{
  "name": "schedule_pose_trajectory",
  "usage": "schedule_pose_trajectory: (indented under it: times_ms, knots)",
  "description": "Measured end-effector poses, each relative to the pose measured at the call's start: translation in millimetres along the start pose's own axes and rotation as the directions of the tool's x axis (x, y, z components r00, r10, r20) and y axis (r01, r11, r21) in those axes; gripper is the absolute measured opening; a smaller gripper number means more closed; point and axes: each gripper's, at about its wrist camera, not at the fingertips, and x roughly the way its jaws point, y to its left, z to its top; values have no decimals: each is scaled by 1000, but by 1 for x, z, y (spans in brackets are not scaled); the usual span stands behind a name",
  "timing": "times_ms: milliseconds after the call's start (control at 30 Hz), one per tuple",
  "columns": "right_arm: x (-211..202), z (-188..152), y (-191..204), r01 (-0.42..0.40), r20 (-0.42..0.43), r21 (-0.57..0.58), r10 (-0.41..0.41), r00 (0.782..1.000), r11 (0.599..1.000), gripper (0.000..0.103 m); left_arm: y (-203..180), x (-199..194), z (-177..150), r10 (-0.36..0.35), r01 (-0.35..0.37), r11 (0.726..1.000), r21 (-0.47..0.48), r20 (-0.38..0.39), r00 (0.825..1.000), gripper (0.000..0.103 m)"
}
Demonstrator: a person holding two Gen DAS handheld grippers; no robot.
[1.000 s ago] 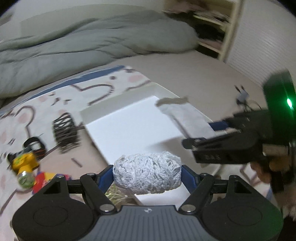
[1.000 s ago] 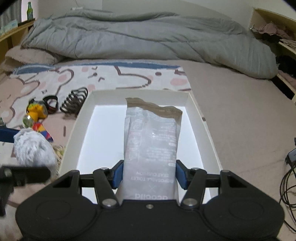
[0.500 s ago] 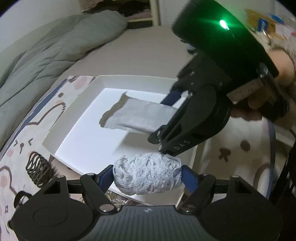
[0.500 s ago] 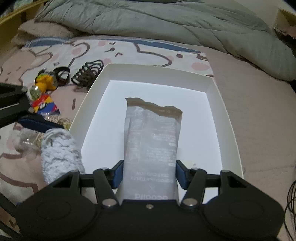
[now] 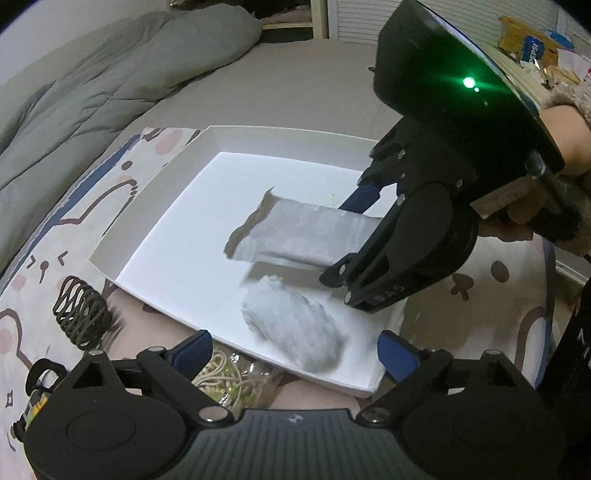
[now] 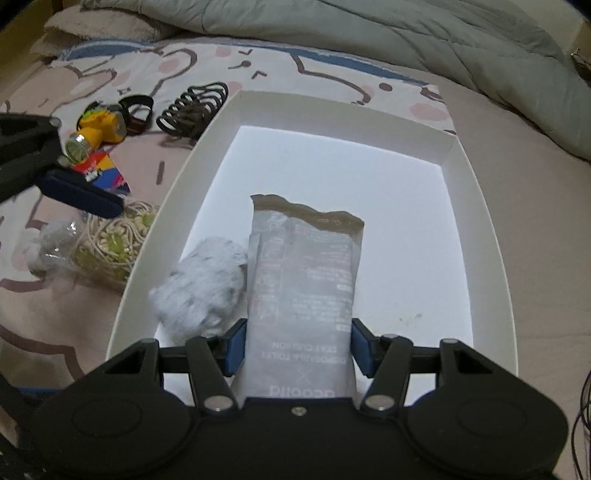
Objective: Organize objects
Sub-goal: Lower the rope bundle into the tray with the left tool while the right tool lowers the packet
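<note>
Packet gripped over the tray, bundle dropped beside it.

My right gripper [image 6: 295, 345] has its jaws closed on the grey packet [image 6: 303, 280], long axis pointing straight ahead over the white tray [image 6: 476, 206]. My left gripper [image 5: 295, 350] has its jaws opening, nothing pressed; the white knitted bundle [image 5: 295, 325] lies in the tray's near corner, touching the packet's left edge.

Beige bedsheet [image 6: 524, 206] underneath, overlaid with a pink cartoon-print blanket [image 6: 155, 70] edged in blue. Rumpled grey-green duvet [image 6: 406, 33] heaped along the far side. White slatted door [image 5: 354, 18] beyond the bed, beside a pale shelf frame [image 5: 319, 18]. Cluttered surface with a Pepsi box [image 5: 532, 51] at far right. Dim room light.
</note>
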Motion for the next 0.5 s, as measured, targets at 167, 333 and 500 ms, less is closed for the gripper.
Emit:
schedule_pose_trajectory:
  times_ms: [167,333,500]
  knots:
    - [5,1,-7,20,-25,42,-19,999,999,58,11,-5,0,5,-6,999,-40,-8,1000,96]
    - [10,-1,-5,4,-48,40,-3,999,999,59,22,-9,3,1,-1,996,-89,-7,1000,96]
    - [9,-2,-2,-50,-55,61,54,997,997,68,24,-11,3,-3,0,993,-121,-19,1000,96]
